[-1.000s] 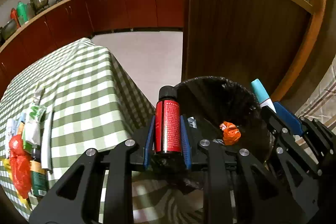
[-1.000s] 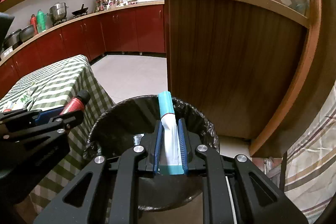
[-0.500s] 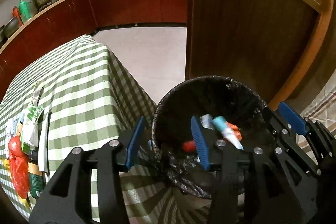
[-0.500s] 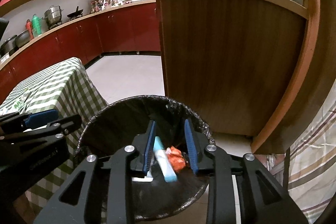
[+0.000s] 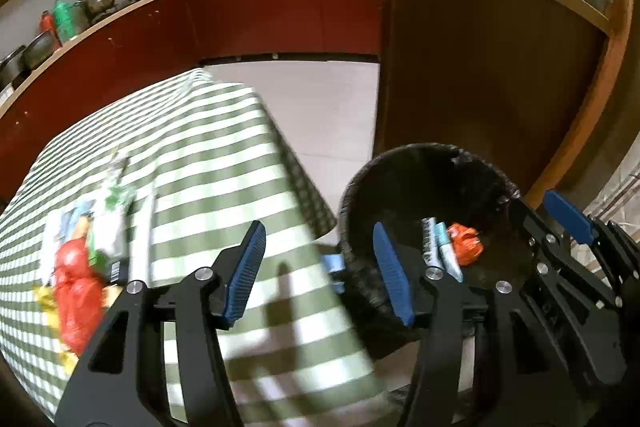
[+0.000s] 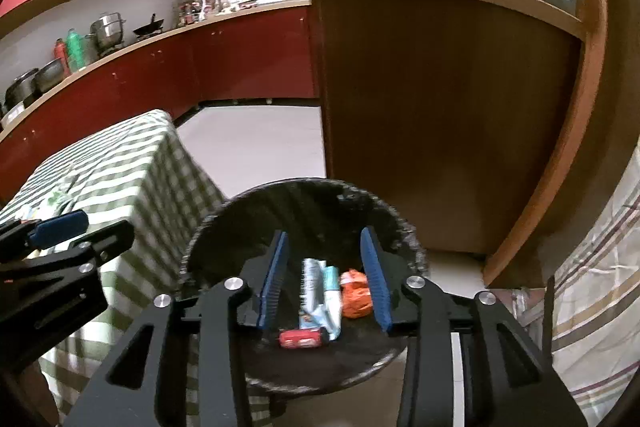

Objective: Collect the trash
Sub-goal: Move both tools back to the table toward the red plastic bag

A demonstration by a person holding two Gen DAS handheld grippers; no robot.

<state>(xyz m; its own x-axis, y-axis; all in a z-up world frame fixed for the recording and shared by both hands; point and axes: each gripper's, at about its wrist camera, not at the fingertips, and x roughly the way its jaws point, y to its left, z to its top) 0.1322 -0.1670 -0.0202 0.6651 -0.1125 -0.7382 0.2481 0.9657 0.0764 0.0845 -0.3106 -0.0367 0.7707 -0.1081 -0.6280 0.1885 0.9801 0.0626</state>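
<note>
Trash is seen in two places: inside the bin point(image 6: 304, 211) and on the table point(image 5: 208, 155) beside it. Four pieces are counted at the bin's bottom in the right wrist view: a red can point(image 6: 301, 338) lying on its side nearest the camera, a teal-capped tube point(image 6: 331, 291) behind it, a white wrapper point(image 6: 311, 287) touching the tube on its left, and a crumpled orange wad point(image 6: 355, 294) touching the tube on its right. In the left wrist view only three of them are shown, the wrapper point(image 5: 429, 241), the tube point(image 5: 447, 251) and the wad point(image 5: 465, 245); the can is hidden there by the gripper.

One bin is present, round and lined with a black bag. It stands on the floor between the table and a wooden counter point(image 6: 440, 107).

On the table, covered by a green-checked cloth, a blurred heap point(image 5: 86, 251) is left at the end far from the bin. A red bag point(image 5: 76, 291) and green-and-white packets can be made out in it; the pieces cannot be counted.

Two grippers are in view. The right gripper point(image 6: 325, 279) is held above the bin, its jaws opening, with nothing pinched between them; the trash is merely seen through the gap. The left gripper point(image 5: 320, 271) is held over the table edge next to the bin, jaws opening and spread wide, likewise with nothing between them.
</note>
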